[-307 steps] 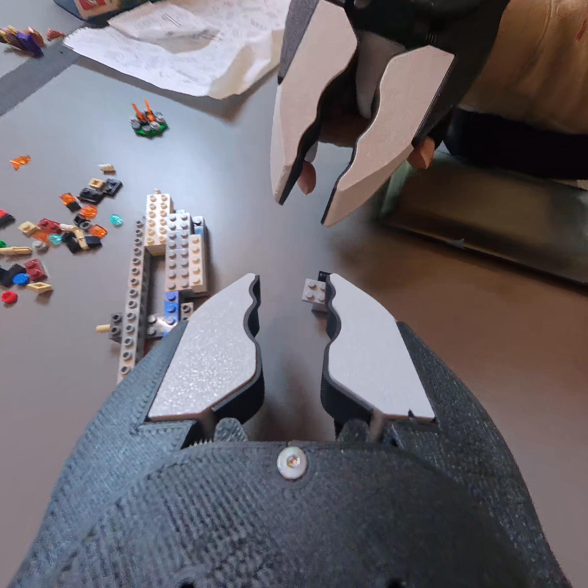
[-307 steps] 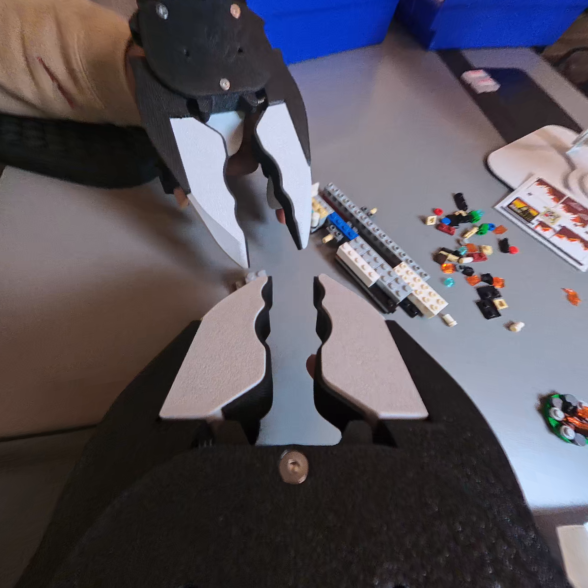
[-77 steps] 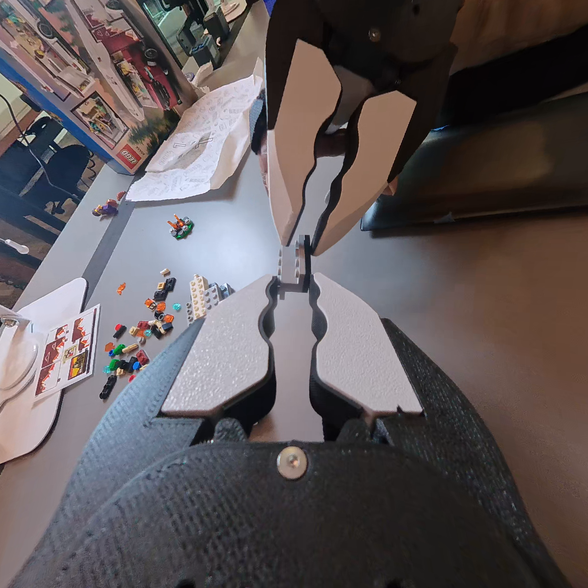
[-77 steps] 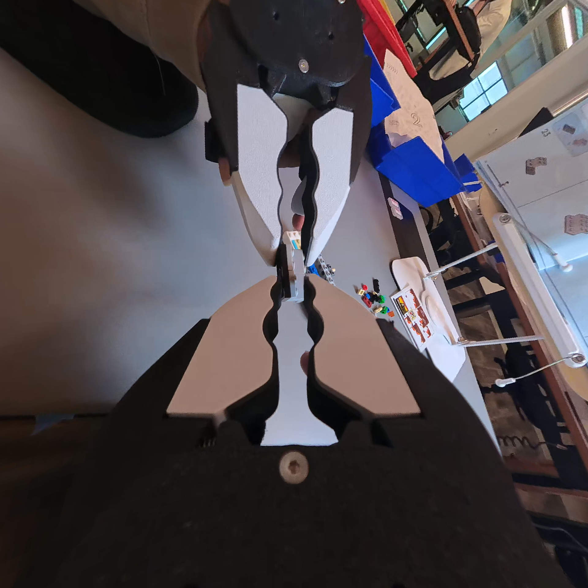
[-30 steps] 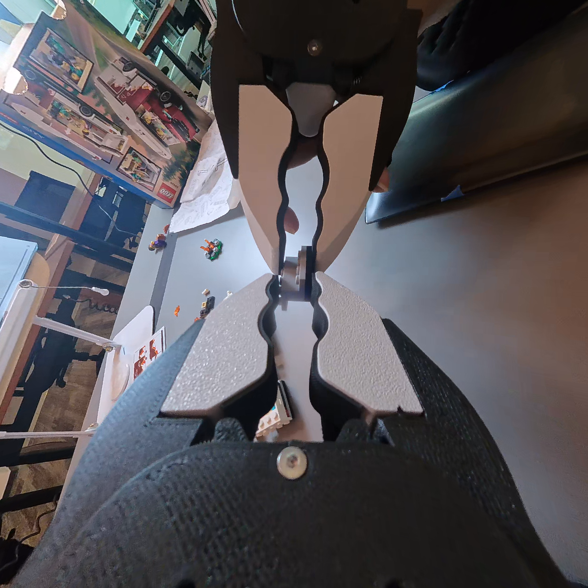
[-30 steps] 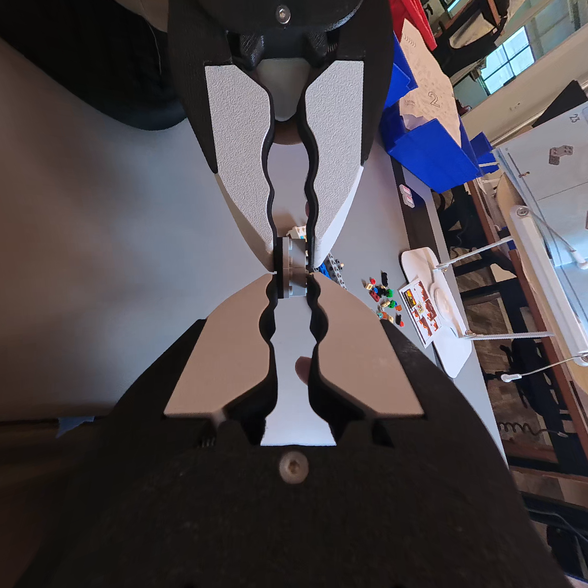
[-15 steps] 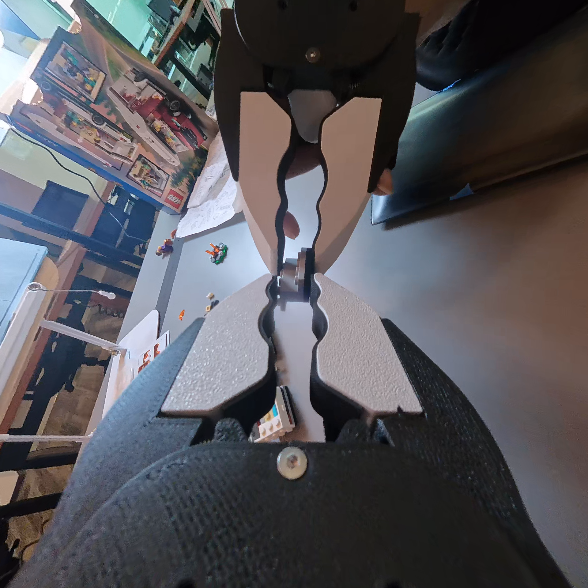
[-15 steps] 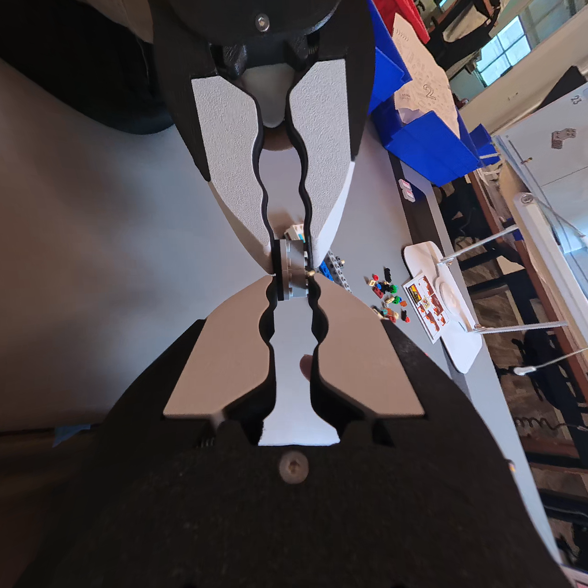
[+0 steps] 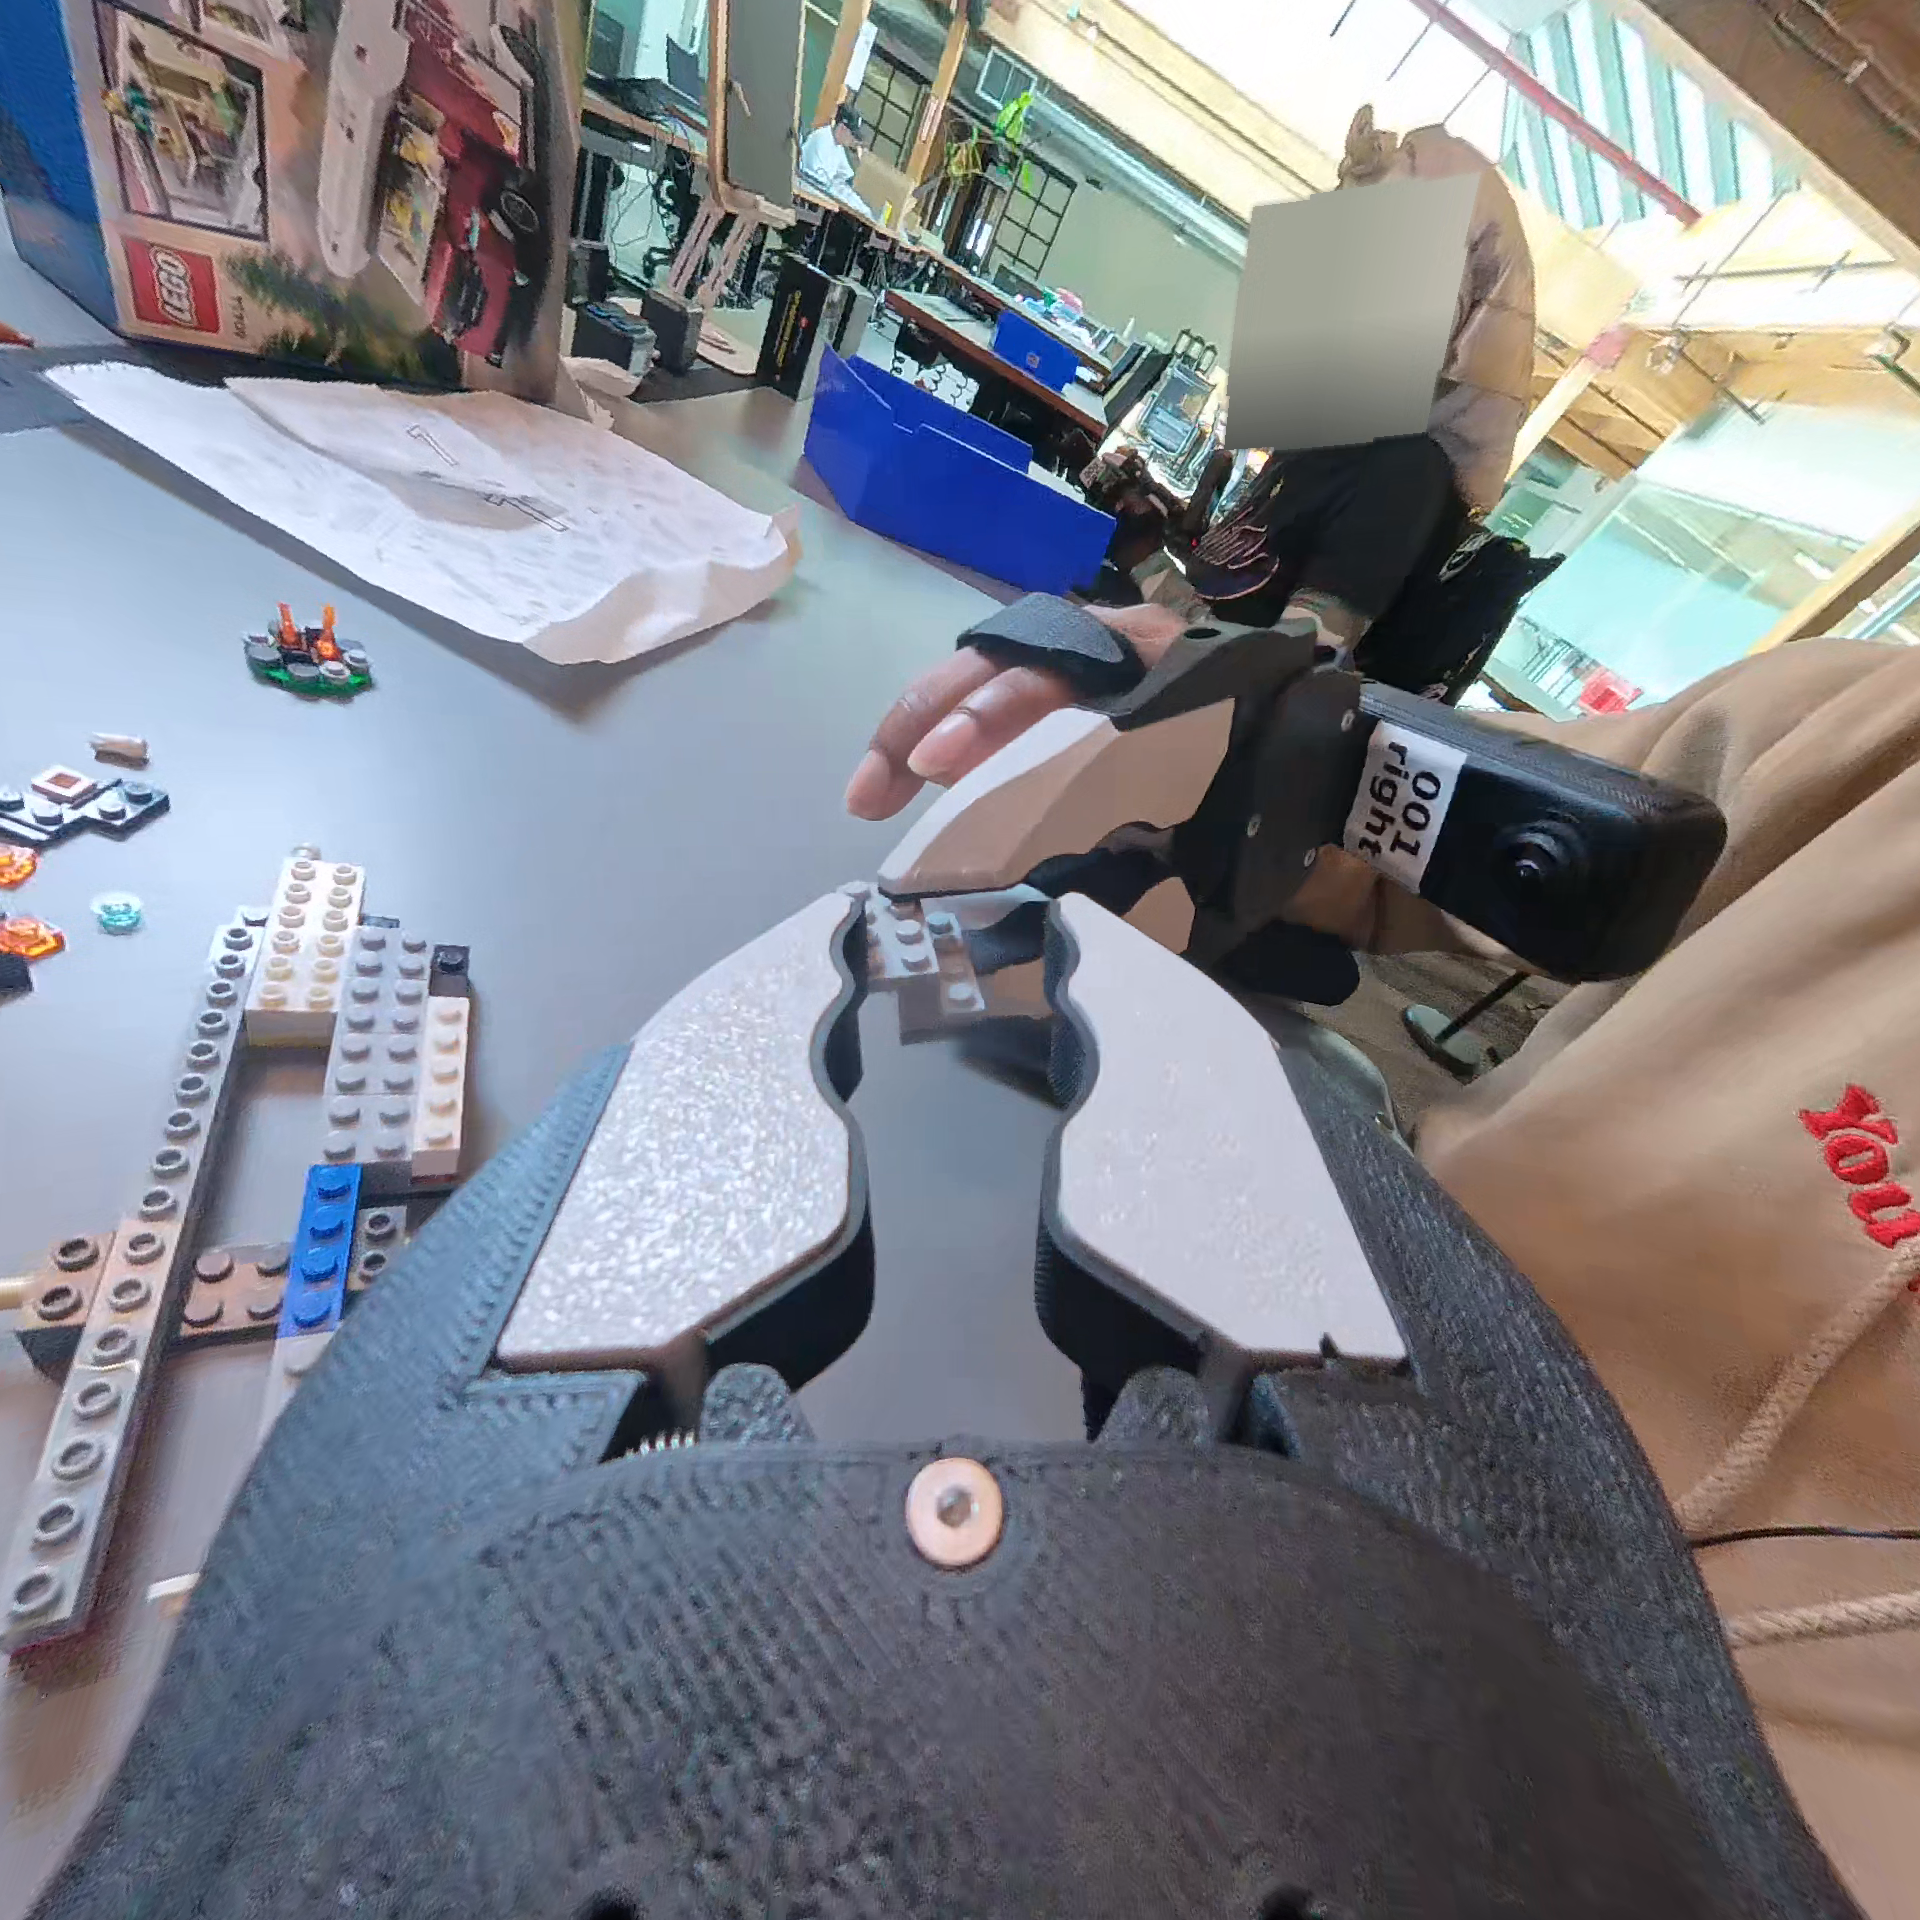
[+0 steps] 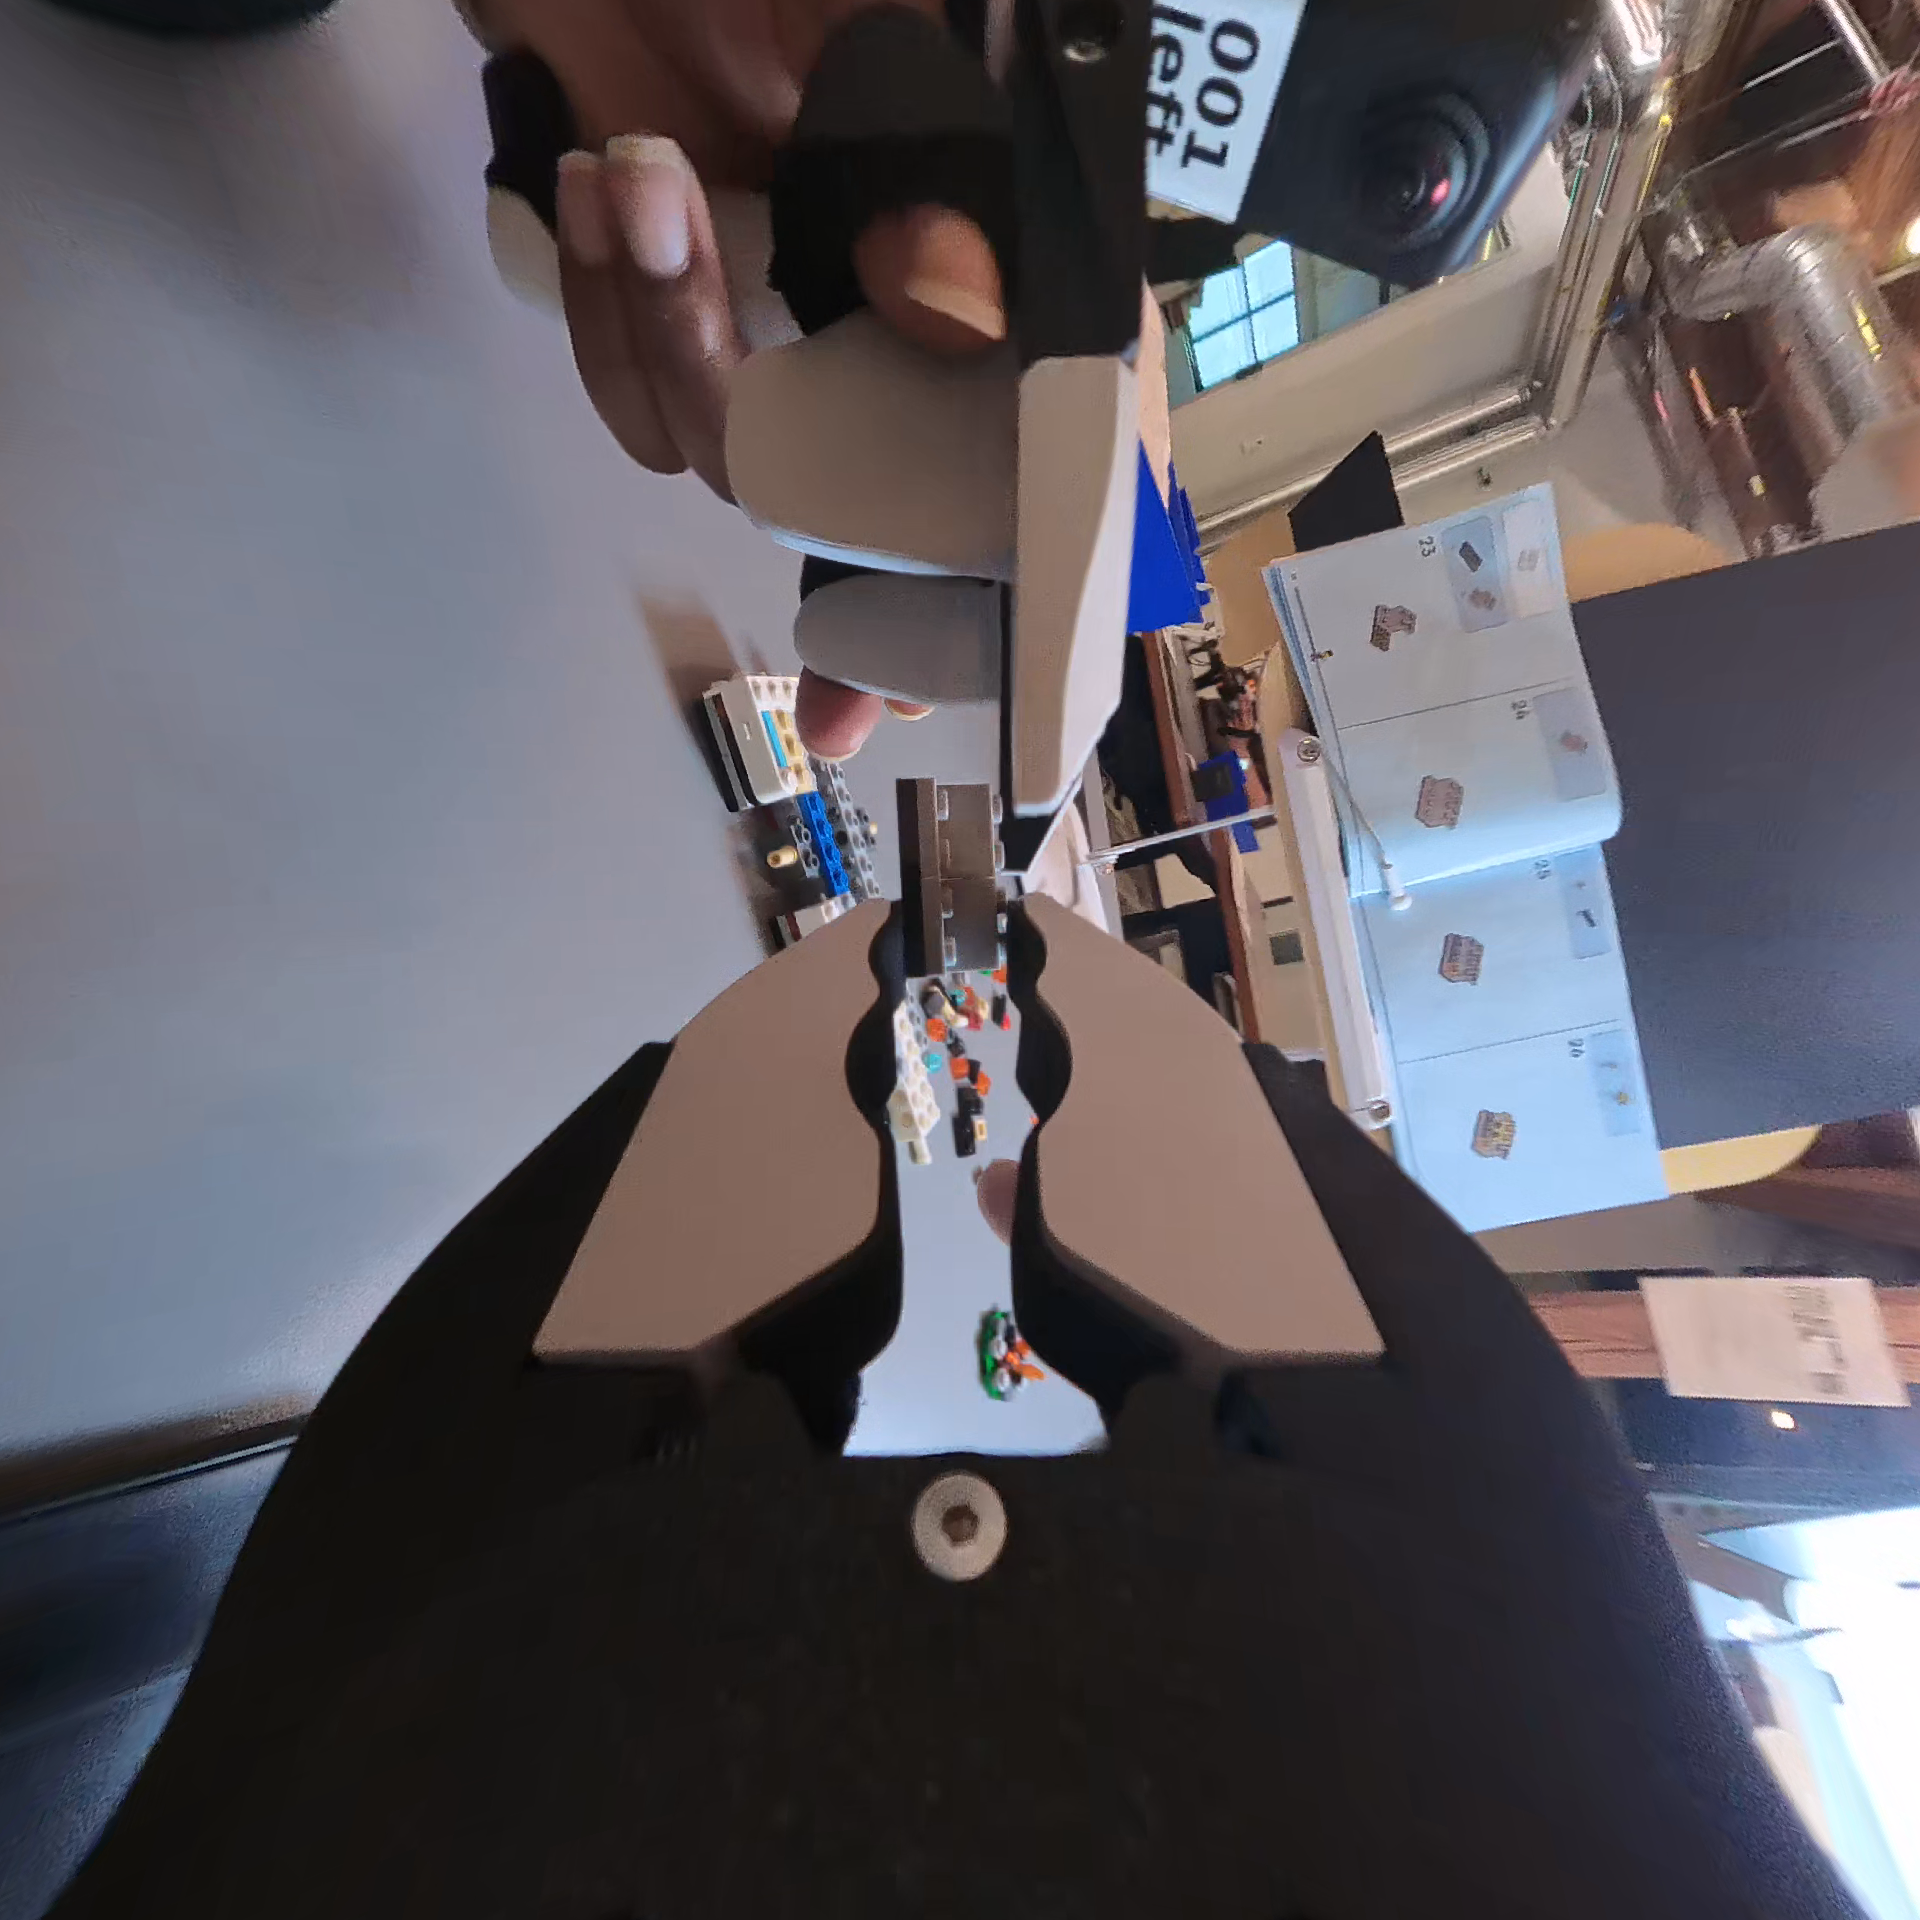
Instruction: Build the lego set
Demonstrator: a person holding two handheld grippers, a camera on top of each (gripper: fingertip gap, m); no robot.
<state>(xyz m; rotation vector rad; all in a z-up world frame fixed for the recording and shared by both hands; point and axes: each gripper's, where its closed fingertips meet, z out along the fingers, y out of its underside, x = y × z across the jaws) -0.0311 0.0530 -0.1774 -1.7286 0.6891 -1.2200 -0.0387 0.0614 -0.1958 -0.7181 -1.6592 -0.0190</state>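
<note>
In the left wrist view, the left gripper fills the lower half of the frame, its pale grey jaws standing apart with a clear gap between them. A small grey studded lego piece on a dark plate sits between the tips, against the left one; it does not reach the right tip, so these jaws are parted rather than clamped. The right gripper reaches in from the right of the frame with its pale upper jaw lying across the far end of that piece.

The right wrist view, turned on its side, shows the same small piece at centre frame, grey bricks on a black plate, pinched between the right gripper's jaw tips, which are drawn in tight on it. The left gripper comes down from the top of this frame, one jaw tip touching the piece's studded side.

On the grey worktop, at the left of the left wrist view, lies a long partly built lego model of grey, tan, white and blue bricks. Above it, at the left edge, are scattered small loose pieces and a small round green-and-orange lego assembly. A crumpled white paper bag lies in the upper left, with a lego box behind it and a blue plastic bin further right.
</note>
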